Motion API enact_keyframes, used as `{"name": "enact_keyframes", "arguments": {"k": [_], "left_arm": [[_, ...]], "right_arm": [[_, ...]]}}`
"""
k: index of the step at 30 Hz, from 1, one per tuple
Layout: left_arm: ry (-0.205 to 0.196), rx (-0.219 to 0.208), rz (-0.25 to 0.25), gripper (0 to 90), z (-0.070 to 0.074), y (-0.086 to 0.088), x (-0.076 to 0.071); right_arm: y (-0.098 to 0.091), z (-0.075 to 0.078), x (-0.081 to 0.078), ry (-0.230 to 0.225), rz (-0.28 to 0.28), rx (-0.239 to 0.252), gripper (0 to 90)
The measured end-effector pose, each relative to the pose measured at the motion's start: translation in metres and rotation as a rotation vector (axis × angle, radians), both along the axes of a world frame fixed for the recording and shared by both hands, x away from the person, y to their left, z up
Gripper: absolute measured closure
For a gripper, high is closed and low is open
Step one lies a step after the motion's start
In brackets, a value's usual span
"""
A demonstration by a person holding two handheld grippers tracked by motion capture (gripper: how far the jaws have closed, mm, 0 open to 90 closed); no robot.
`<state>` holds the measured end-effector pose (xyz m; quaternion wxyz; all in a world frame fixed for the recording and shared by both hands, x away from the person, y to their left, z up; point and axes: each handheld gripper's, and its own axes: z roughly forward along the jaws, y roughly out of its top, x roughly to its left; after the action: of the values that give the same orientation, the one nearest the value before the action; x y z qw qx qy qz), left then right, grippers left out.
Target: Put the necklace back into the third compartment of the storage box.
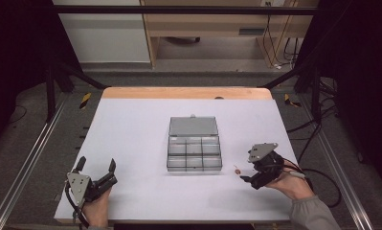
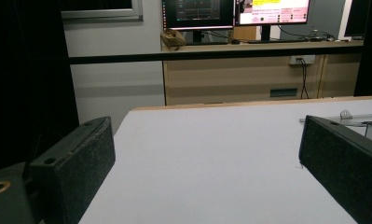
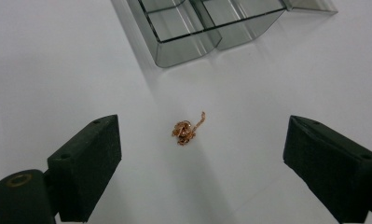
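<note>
Right claw (image 3: pixel 200 154) wide over chain (image 3: pixel 187 130); organizer (image 1: pixel 194 143) open.

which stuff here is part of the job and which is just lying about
Seemingly in the job:
- small coppery chain, between the open jaws of the right hand-held gripper
- clear compartment box, lid open

Just about:
- left hand-held gripper, open, over bare table
- monitors behind

Grey floor (image 1: pixel 33 143); wooden desk (image 2: pixel 249 70) (monitors (image 2: pixel 235 11)).
</note>
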<state>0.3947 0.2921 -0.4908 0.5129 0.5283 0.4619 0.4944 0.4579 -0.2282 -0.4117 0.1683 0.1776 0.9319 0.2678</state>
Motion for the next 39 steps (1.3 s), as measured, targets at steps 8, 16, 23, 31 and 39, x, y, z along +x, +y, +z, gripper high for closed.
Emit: {"name": "enact_keyframes", "arguments": {"k": [8, 16, 23, 31, 39], "left_arm": [[0.001, 0.001, 0.000, 3.5, 0.000, 0.000, 0.000], [0.002, 0.002, 0.000, 3.7, 0.000, 0.000, 0.000], [0.003, 0.002, 0.000, 3.9, 0.000, 0.000, 0.000], [0.003, 0.002, 0.000, 4.2, 0.000, 0.000, 0.000], [0.003, 0.002, 0.000, 4.3, 0.000, 0.000, 0.000]], "right_arm": [[0.012, -0.001, 0.018, 0.091, 0.027, -0.072, 14.7], [0.027, -0.007, 0.032, 0.169, 0.049, -0.143, 19.8], [0.033, -0.016, 0.037, 0.223, 0.077, -0.202, 26.5], [0.040, -0.022, 0.041, 0.272, 0.100, -0.276, 38.5], [0.045, -0.027, 0.046, 0.312, 0.105, -0.318, 47.4]]}}
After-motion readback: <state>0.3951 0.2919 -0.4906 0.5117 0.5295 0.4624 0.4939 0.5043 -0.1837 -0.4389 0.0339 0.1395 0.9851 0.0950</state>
